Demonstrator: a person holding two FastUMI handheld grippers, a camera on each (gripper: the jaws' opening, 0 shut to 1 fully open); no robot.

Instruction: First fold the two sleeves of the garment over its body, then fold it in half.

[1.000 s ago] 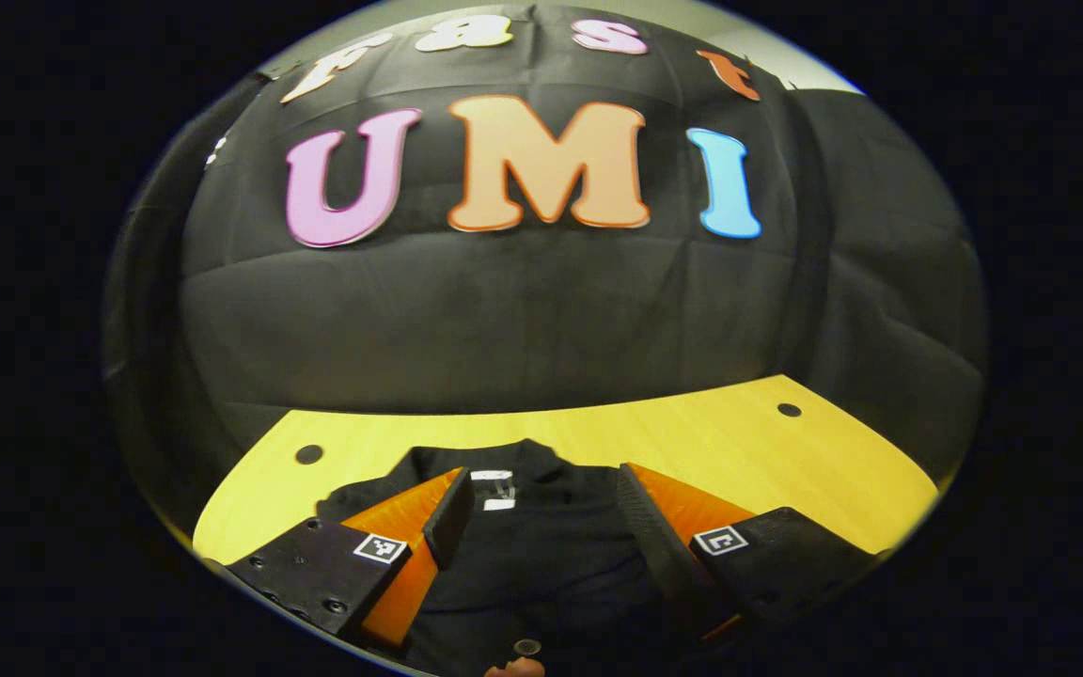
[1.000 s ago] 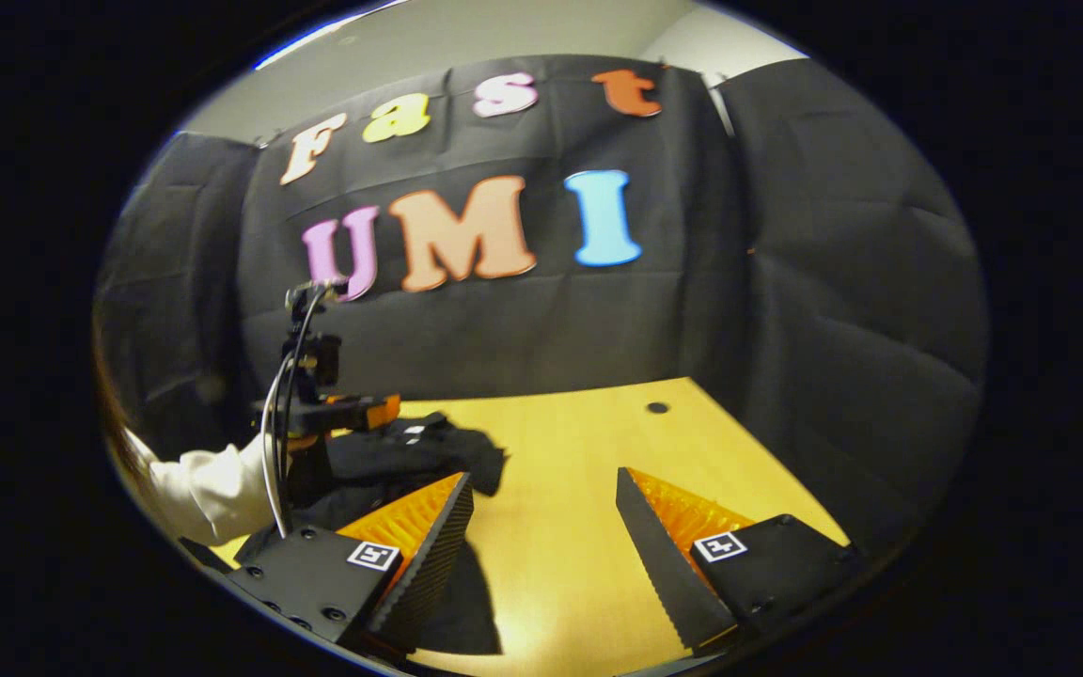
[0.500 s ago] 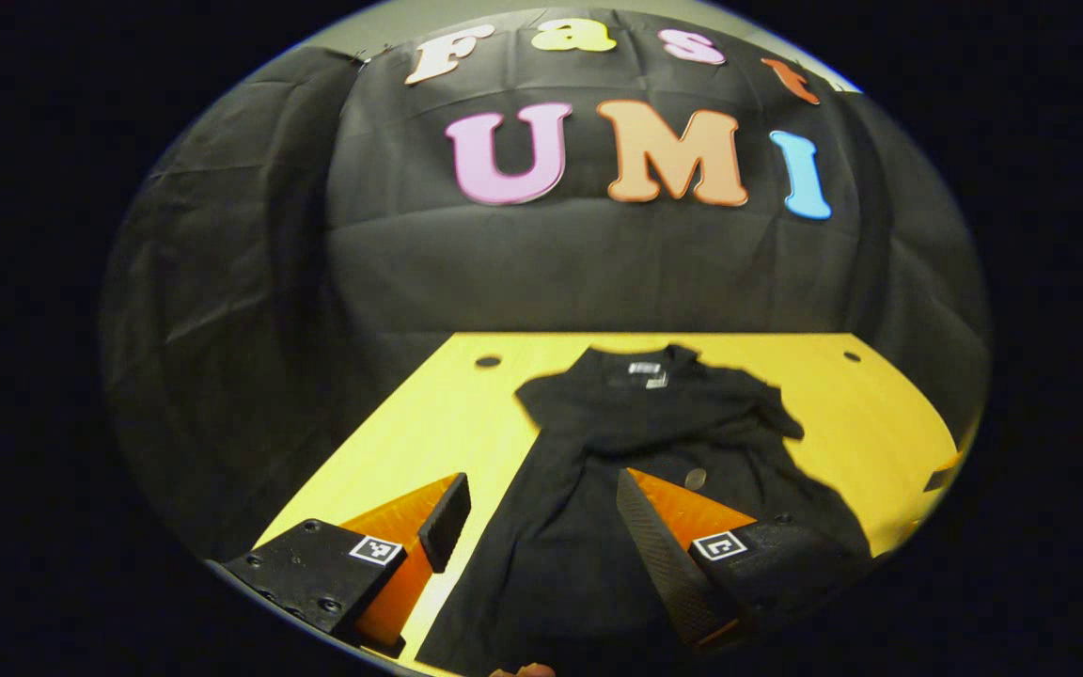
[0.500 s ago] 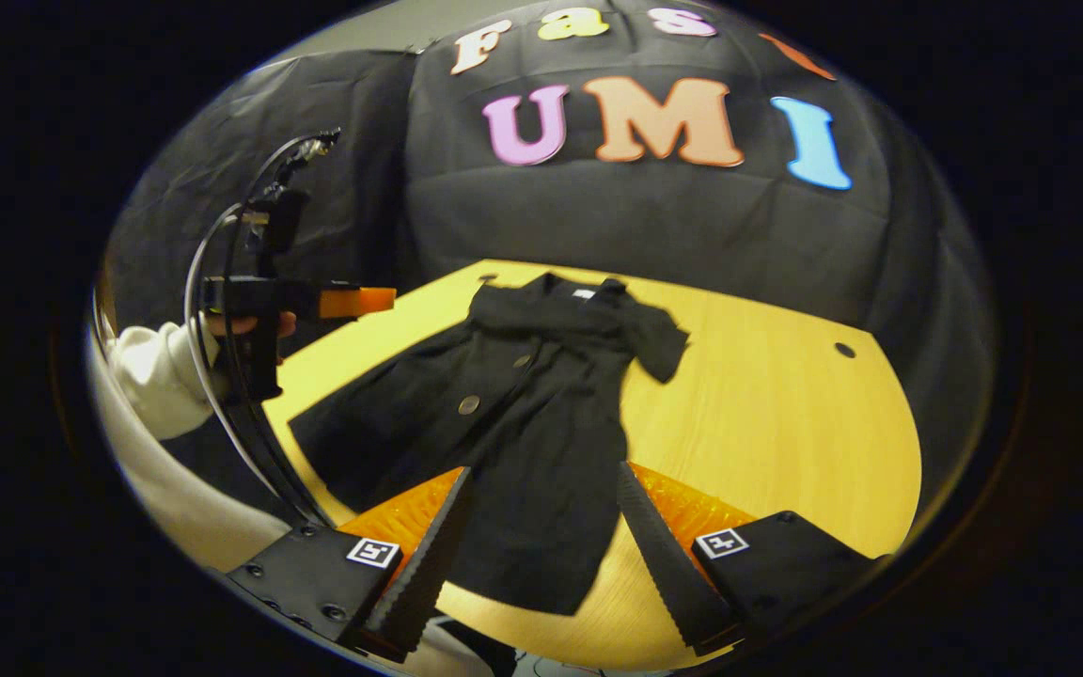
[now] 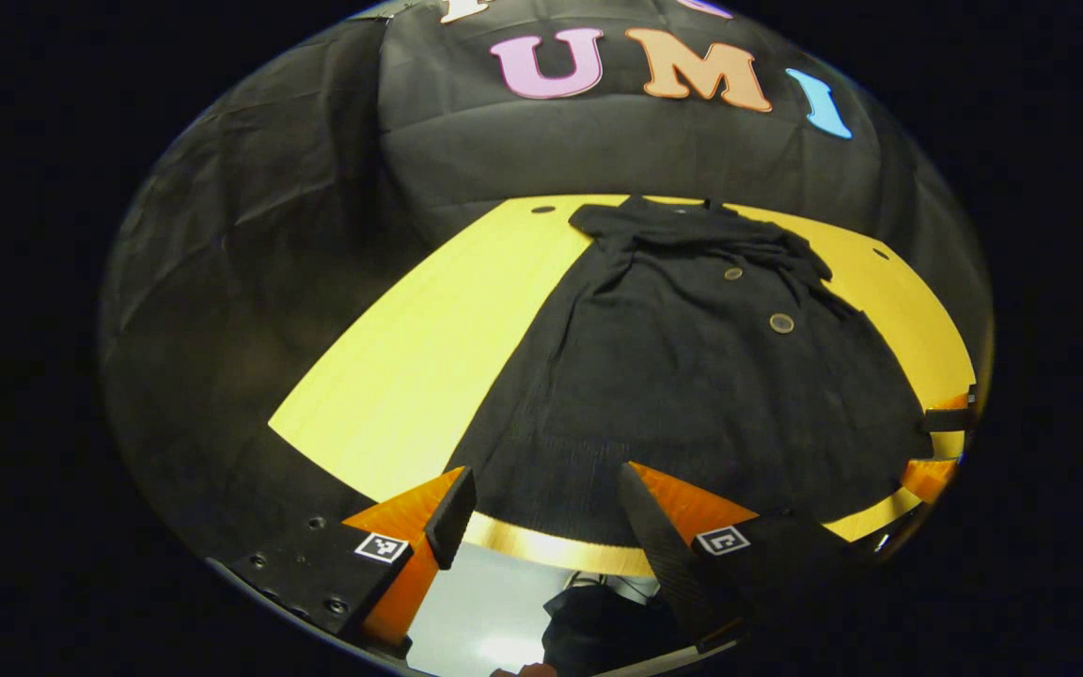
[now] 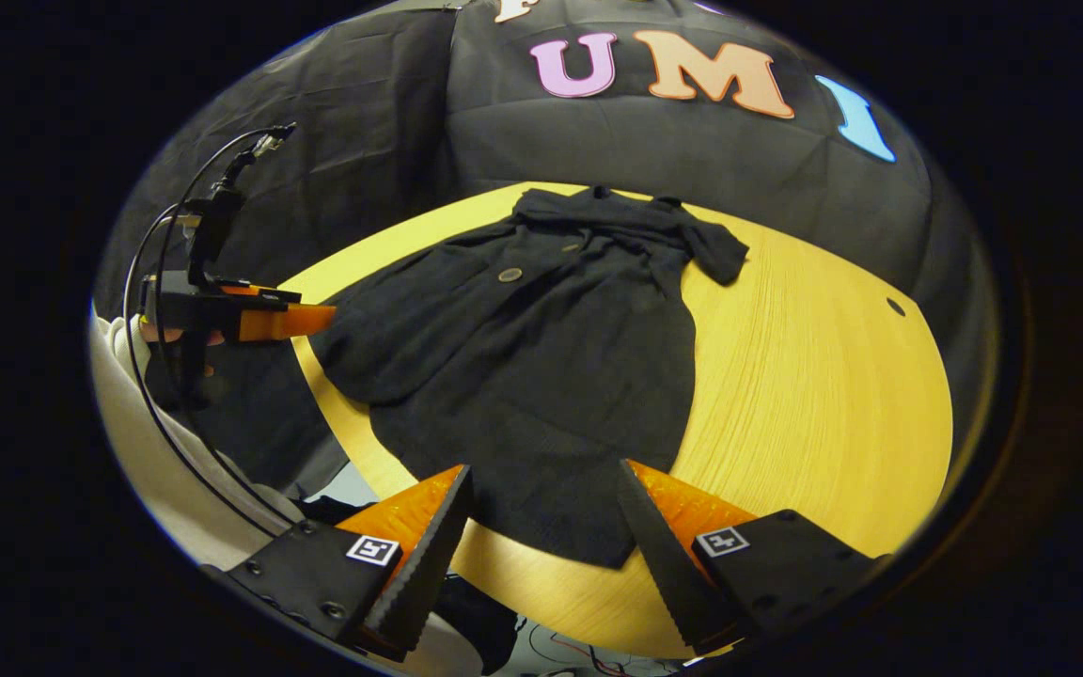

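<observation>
Left gripper (image 5: 541, 512): held above the table's near edge, jaws spread wide with nothing between them. In the right gripper view it appears at far left, gripped by a hand (image 6: 170, 331) in a pale sleeve (image 6: 142, 451). Black garment (image 5: 692, 376): lying flat on the yellow table (image 5: 410, 367), collar at the far end, hem at the near edge, both sleeves bunched near the collar. Right gripper (image 6: 541, 512): above the hem, jaws wide apart, empty
</observation>
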